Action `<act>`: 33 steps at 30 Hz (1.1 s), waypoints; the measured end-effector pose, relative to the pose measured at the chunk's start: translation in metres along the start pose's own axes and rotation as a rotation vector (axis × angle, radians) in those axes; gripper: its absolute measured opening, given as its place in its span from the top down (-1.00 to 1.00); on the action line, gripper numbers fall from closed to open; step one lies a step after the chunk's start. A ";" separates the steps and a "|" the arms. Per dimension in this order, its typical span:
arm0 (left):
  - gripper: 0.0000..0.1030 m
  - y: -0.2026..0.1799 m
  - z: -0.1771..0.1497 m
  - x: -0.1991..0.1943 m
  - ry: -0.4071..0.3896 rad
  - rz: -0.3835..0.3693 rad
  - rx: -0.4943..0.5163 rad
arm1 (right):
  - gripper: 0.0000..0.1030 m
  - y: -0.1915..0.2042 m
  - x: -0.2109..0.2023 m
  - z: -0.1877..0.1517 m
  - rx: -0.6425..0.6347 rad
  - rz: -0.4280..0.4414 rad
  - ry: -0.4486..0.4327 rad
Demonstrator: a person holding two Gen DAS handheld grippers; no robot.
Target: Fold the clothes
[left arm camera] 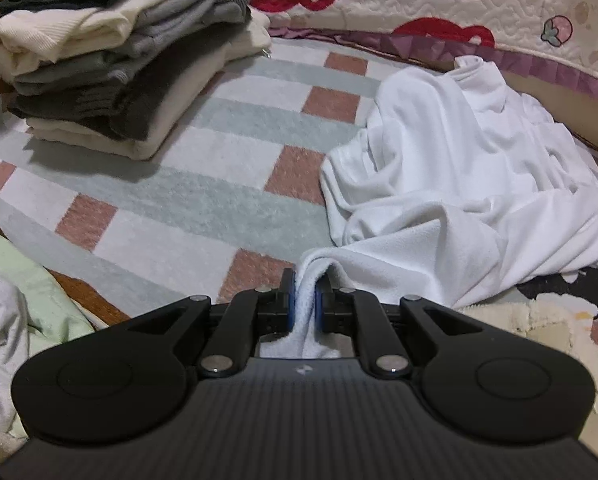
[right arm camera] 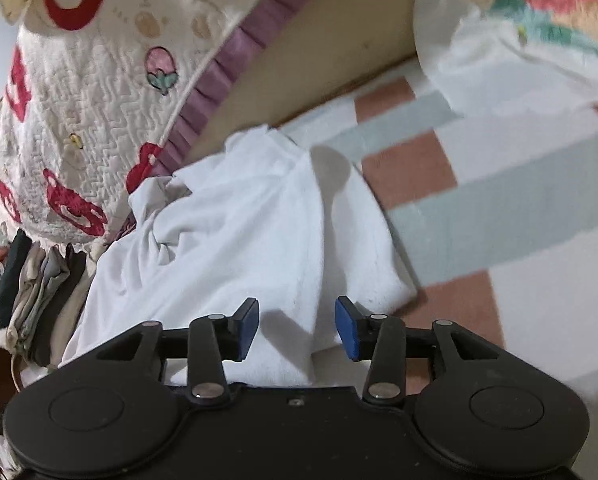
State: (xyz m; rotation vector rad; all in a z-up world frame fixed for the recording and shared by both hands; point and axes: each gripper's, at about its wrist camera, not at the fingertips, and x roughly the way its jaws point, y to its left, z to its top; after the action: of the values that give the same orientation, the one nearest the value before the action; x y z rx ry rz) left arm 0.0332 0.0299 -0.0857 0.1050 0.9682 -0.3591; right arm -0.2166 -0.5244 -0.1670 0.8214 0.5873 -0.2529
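A folded stack [left arm camera: 99, 64] sits far left on the checked blanket [left arm camera: 203, 184]. The left gripper [left arm camera: 305, 300] is clamped on an edge of the white shirt [left arm camera: 459, 168], which lies crumpled to the right. The right gripper [right arm camera: 297, 328] hovers over the shirt with its jaws apart, nothing pinched. The shirt looks light, limp and stretchy; best taken by hem or shoulder seam. No readable writing.

You have one loose white garment [left arm camera: 459, 168] and one stack of folded clothes [left arm camera: 111, 60], about seven pieces deep. You hold two grippers: the left gripper [left arm camera: 305, 292] and the right gripper [right arm camera: 297, 326].
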 end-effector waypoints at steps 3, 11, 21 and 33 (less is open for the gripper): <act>0.83 0.001 -0.001 -0.003 -0.007 -0.003 -0.009 | 0.66 0.013 -0.007 -0.008 -0.004 0.129 -0.042; 0.83 -0.002 -0.001 -0.006 -0.018 -0.007 -0.003 | 0.83 0.079 -0.014 -0.023 -0.238 0.212 0.002; 0.83 -0.006 -0.003 -0.003 -0.016 0.011 0.029 | 0.06 0.065 0.009 -0.035 -0.231 0.058 0.042; 0.86 -0.003 0.090 -0.032 -0.239 0.068 0.147 | 0.92 0.102 -0.014 0.079 -0.095 0.133 -0.134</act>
State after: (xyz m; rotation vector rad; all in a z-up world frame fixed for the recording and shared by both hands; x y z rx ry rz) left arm 0.0866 0.0134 -0.0076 0.2228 0.6997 -0.3707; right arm -0.1531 -0.5160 -0.0543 0.7425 0.4145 -0.1559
